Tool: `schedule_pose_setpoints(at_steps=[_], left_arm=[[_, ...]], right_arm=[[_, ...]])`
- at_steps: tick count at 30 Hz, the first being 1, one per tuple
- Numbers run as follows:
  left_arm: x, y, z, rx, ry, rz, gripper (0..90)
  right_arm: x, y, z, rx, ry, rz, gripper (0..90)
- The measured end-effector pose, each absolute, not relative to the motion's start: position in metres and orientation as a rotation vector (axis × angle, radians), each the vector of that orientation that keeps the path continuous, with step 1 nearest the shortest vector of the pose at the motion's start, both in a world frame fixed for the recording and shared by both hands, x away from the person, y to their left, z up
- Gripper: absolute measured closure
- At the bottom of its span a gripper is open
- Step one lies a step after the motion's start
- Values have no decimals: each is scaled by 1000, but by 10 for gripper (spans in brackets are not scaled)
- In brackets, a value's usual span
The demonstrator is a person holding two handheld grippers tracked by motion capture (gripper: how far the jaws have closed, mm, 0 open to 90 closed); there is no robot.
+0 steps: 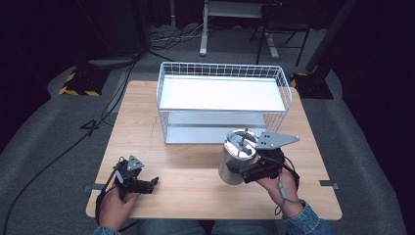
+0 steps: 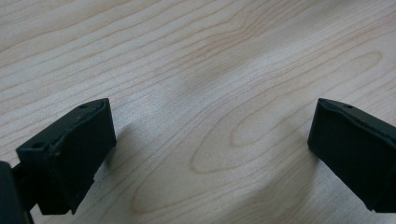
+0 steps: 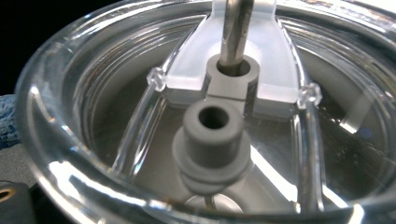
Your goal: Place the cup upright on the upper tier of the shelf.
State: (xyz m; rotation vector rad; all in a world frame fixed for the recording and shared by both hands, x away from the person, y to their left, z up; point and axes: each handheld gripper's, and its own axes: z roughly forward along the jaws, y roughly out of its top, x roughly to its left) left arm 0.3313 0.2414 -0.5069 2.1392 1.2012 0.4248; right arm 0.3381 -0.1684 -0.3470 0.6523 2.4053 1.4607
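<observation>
Worktop (image 1: pixel 195 171): pale wood, carrying everything here.
Wire basket (image 1: pixel 222 100): at the far middle, white shelf inside, open front facing the person, likely so things can slide in.
Steel cup (image 1: pixel 236 156): clear lid with a grey stopper (image 3: pixel 212 140), tilted just in front of the basket's right side, apparently lifted off the wood.
Right tool (image 1: pixel 254 169): pinching the cup's side, probably carrying it.
Left tool (image 1: pixel 142 185): spread wide, holding nothing, low over bare wood at the near left, seemingly waiting.
</observation>
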Motion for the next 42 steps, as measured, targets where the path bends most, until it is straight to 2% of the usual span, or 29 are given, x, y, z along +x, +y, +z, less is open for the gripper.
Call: schedule_pose_setpoints(at_steps=[21, 42], left_arm=[[330, 241, -507, 2132, 1214, 438, 13], [330, 241, -507, 2132, 1216, 431, 12]], right_arm=[[359, -162, -290, 642, 2364, 1438, 37], [408, -151, -218, 688, 2271, 1434, 38]])
